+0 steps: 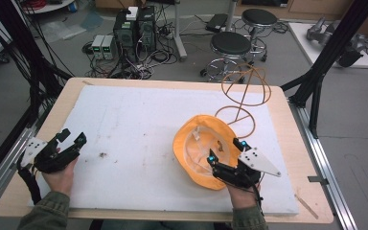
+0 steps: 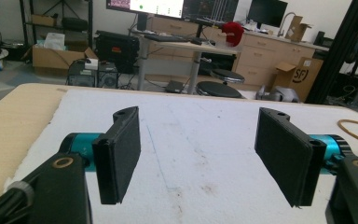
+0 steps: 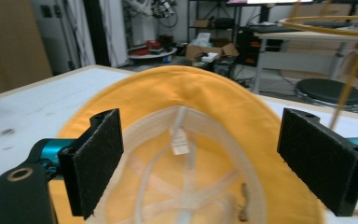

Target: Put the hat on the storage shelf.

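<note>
On the tabletop's white foam sheet (image 1: 139,124), seen from above, an orange hat (image 1: 199,148) lies crown down, right of centre, just in front of a wire hat stand (image 1: 244,91). The right claw (image 1: 226,152) hovers over its near brim, jaws spread. The left claw (image 1: 74,138) sits far left, released, holding nothing. Along the left claw (image 2: 198,154), bare foam lies between parted jaws. Along the right claw (image 3: 200,161), the hat (image 3: 196,98) and its pale lining show between wide-open jaws.

Right tongs (image 3: 200,163) gape wide over the upturned yellow hat (image 3: 200,98), white label (image 3: 181,141) between.
</note>
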Demonstrator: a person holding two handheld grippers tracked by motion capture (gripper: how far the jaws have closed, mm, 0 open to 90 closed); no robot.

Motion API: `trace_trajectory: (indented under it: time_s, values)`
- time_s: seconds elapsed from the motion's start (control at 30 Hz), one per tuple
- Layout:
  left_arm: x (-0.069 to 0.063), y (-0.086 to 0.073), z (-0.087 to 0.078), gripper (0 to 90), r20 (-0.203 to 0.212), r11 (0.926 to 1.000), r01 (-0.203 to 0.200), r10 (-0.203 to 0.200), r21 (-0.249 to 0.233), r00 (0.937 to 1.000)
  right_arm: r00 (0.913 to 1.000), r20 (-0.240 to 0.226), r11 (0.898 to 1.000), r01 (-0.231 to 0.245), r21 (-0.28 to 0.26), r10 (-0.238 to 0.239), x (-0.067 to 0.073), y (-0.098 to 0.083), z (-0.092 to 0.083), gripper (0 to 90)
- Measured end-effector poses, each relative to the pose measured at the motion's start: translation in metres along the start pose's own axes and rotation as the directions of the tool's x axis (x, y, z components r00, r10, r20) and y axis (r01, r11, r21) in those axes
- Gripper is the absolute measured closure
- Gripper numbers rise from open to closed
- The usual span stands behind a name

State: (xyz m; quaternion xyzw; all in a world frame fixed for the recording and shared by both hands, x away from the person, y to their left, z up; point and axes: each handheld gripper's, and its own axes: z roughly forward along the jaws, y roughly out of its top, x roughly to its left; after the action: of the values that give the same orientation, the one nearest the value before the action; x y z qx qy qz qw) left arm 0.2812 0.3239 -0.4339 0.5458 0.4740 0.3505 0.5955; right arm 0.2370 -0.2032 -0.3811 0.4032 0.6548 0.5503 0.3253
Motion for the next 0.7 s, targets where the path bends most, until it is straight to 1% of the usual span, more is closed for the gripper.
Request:
trace_trajectory:
  time_s: [0.03, 0.13, 0.17, 0.2, 0.23, 0.27, 0.3, 0.33, 0.37, 0.4, 0.43, 0.47, 0.5, 0.53, 0.57, 0.67, 0.7]
  values:
    - [0.000, 0.000, 0.000, 31.5, 0.001, 1.0000, 0.000, 0.000, 0.002, 1.0000, 0.9993, -0.036, 1.000, 0.011, 0.007, -0.011, 0.008, 0.001, 0.001, 13.2]
    - [0.000, 0.000, 0.000, 31.5, 0.000, 1.0000, 0.001, -0.001, 0.001, 1.0000, 0.9972, -0.069, 0.999, 0.032, 0.016, -0.030, 0.018, 0.002, 0.004, 13.2]
    - [0.000, 0.000, 0.000, 31.5, 0.000, 1.0000, 0.001, -0.001, 0.001, 1.0000, 0.9972, -0.069, 0.999, 0.032, 0.016, -0.030, 0.018, 0.002, 0.004, 13.2]
    - [0.000, 0.000, 0.000, 31.5, 0.000, 1.0000, 0.000, 0.000, 0.002, 1.0000, 0.9943, -0.097, 0.998, 0.048, 0.028, -0.045, 0.026, 0.002, 0.005, 13.2]
    - [0.000, 0.000, 0.000, 31.5, 0.001, 1.0000, 0.000, 0.000, 0.002, 1.0000, 0.9943, -0.097, 0.998, 0.048, 0.028, -0.045, 0.026, 0.002, 0.005, 13.2]
    - [0.000, 0.000, 0.000, 31.6, 0.001, 1.0000, 0.000, 0.000, 0.002, 1.0000, 0.9911, -0.120, 0.997, 0.062, 0.036, -0.057, 0.033, 0.002, 0.007, 13.2]
    - [0.000, 0.000, 0.000, 31.6, 0.001, 1.0000, -0.001, 0.001, 0.002, 1.0000, 0.9911, -0.120, 0.997, 0.062, 0.036, -0.057, 0.033, 0.002, 0.007, 13.2]
    - [0.000, 0.000, 0.000, 31.5, 0.001, 1.0000, 0.000, 0.000, 0.002, 1.0000, 0.9884, -0.139, 0.997, 0.068, 0.044, -0.062, 0.039, 0.002, 0.009, 13.2]
    - [0.000, 0.000, 0.000, 31.5, 0.001, 1.0000, 0.000, 0.000, 0.002, 1.0000, 0.9884, -0.139, 0.997, 0.068, 0.044, -0.062, 0.039, 0.002, 0.009, 13.2]
    - [0.000, 0.000, 0.000, 31.5, 0.001, 1.0000, 0.000, 0.000, 0.002, 1.0000, 0.9854, -0.155, 0.995, 0.080, 0.054, -0.071, 0.045, 0.001, 0.010, 13.2]
    - [0.000, 0.000, 0.000, 31.5, 0.001, 1.0000, 0.000, 0.000, 0.002, 1.0000, 0.9854, -0.155, 0.995, 0.080, 0.054, -0.071, 0.045, 0.001, 0.010, 13.2]
    - [0.000, 0.000, 0.000, 31.5, 0.001, 1.0000, 0.000, 0.000, 0.001, 1.0000, 0.9821, -0.168, 0.993, 0.098, 0.067, -0.086, 0.050, 0.000, 0.011, 13.2]
    - [0.000, 0.000, 0.000, 31.5, 0.003, 1.0000, -0.001, 0.001, 0.003, 1.0000, 0.9821, -0.168, 0.993, 0.098, 0.067, -0.086, 0.050, 0.000, 0.011, 13.2]
    - [0.000, 0.000, 0.000, 31.5, 0.002, 1.0000, -0.001, 0.001, 0.002, 1.0000, 0.9798, -0.172, 0.990, 0.116, 0.076, -0.102, 0.053, -0.001, 0.013, 13.2]
    - [0.000, 0.000, 0.000, 31.5, 0.003, 1.0000, -0.001, 0.001, 0.003, 1.0000, 0.9798, -0.172, 0.990, 0.116, 0.076, -0.102, 0.053, -0.001, 0.013, 13.2]
    - [0.000, 0.000, 0.000, 31.5, 0.003, 1.0000, -0.001, 0.001, 0.004, 1.0000, 0.9761, -0.180, 0.986, 0.139, 0.091, -0.121, 0.057, -0.003, 0.015, 13.2]
    - [0.000, 0.000, 0.000, 31.5, 0.002, 1.0000, 0.000, 0.000, 0.003, 1.0000, 0.9755, -0.184, 0.985, 0.140, 0.096, -0.121, 0.058, -0.004, 0.015, 13.3]
